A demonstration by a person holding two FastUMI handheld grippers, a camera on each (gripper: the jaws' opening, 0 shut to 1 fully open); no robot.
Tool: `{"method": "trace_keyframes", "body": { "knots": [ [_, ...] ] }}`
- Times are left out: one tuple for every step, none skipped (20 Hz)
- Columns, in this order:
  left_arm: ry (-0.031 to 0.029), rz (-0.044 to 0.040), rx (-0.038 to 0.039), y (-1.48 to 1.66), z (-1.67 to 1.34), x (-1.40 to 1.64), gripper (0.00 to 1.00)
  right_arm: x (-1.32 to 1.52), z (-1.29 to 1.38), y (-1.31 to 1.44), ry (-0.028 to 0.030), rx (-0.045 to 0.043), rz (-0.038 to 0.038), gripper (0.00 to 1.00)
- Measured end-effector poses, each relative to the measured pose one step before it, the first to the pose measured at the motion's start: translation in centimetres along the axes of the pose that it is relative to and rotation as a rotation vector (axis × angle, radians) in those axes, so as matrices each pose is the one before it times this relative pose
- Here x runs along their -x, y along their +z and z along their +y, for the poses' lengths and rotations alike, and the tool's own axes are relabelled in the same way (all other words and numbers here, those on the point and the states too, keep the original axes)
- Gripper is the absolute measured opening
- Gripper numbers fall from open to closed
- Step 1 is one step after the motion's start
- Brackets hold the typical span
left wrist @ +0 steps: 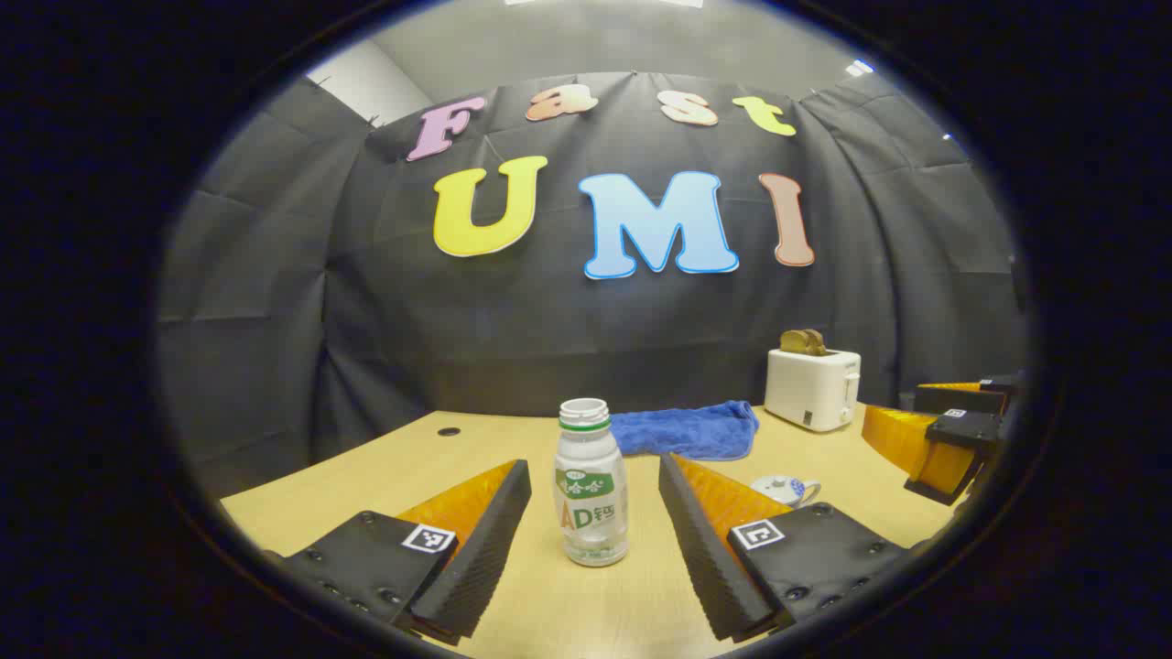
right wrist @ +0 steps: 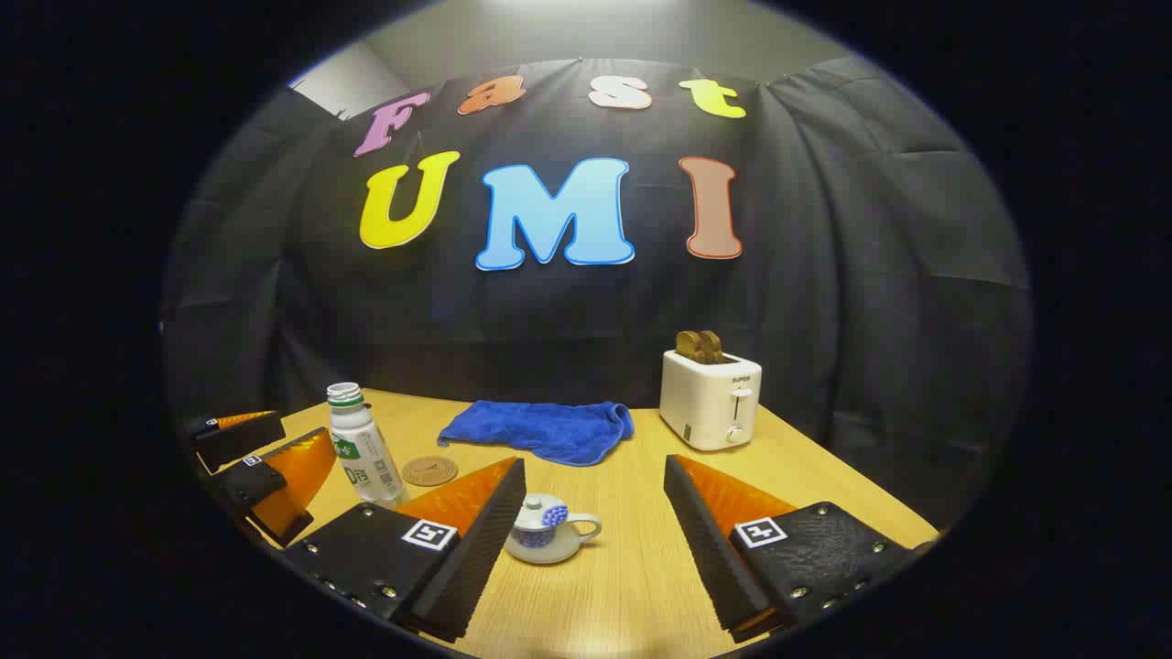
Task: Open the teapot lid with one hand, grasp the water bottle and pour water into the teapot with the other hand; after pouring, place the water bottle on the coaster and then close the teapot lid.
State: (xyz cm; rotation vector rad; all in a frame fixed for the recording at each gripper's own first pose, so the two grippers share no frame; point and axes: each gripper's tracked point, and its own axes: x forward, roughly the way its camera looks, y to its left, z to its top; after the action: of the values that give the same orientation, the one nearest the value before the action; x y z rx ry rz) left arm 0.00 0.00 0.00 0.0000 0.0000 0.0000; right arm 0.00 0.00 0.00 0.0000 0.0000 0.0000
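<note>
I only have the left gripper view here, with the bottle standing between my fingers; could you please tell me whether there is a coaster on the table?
Observer: Yes. In the right gripper view a round coaster lies flat on the table, just right of the bottle and in front of the blue towel.
Operator: Thank you. My finger hides most of the teapot; is its lid on?
Observer: Yes, the lid sits closed on the teapot, which stands just inside the right gripper's open fingers, near the left one.
Operator: And which way does its handle point?
Observer: In that view the handle points right, towards the gap between the fingers.
</note>
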Motion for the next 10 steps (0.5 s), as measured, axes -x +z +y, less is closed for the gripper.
{"method": "trace_keyframes", "body": {
  "knots": [
    [0.00496,0.00058,0.00485,-0.068,0.217,0.183,0.99,0.094,0.128,-0.139,0.00598,0.00589,0.00656,0.95],
    [0.0012,-0.00107,0.00595,0.113,0.184,0.122,0.99,0.211,0.137,0.013,0.0062,0.00674,0.00521,0.95],
    [0.00014,0.00075,0.00289,-0.121,-0.002,-0.062,0.99,0.086,0.153,-0.027,0.00778,0.00311,0.00301,0.95],
    [0.00325,0.00138,0.00203,-0.01,0.172,-0.034,0.99,0.117,0.166,0.156,0.00816,-0.00001,0.00124,0.95],
    [0.00077,0.00011,0.00092,-0.121,-0.034,-0.079,0.99,0.105,0.056,0.064,0.00683,-0.00126,-0.00092,0.95],
    [-0.00314,0.0035,0.00244,-0.014,-0.131,-0.154,0.99,0.008,0.026,0.223,0.0033,-0.00063,-0.00149,0.95],
    [-0.00442,0.00188,0.00177,-0.124,-0.242,-0.055,0.99,0.078,-0.008,0.172,0.00229,0.00094,-0.0036,0.95],
    [-0.00626,0.0026,0.00266,-0.057,-0.116,-0.171,0.99,0.023,0.03,0.178,0.00267,0.00218,-0.00273,0.94],
    [-0.00714,0.00253,0.0023,-0.135,-0.253,-0.198,0.99,0.01,0.037,0.03,0.003,0.00122,-0.00365,0.95],
    [-0.00942,0.00352,0.00068,-0.046,-0.252,-0.094,0.99,-0.087,0.009,-0.013,-0.00016,-0.00028,0.00197,0.94]
  ]
}}
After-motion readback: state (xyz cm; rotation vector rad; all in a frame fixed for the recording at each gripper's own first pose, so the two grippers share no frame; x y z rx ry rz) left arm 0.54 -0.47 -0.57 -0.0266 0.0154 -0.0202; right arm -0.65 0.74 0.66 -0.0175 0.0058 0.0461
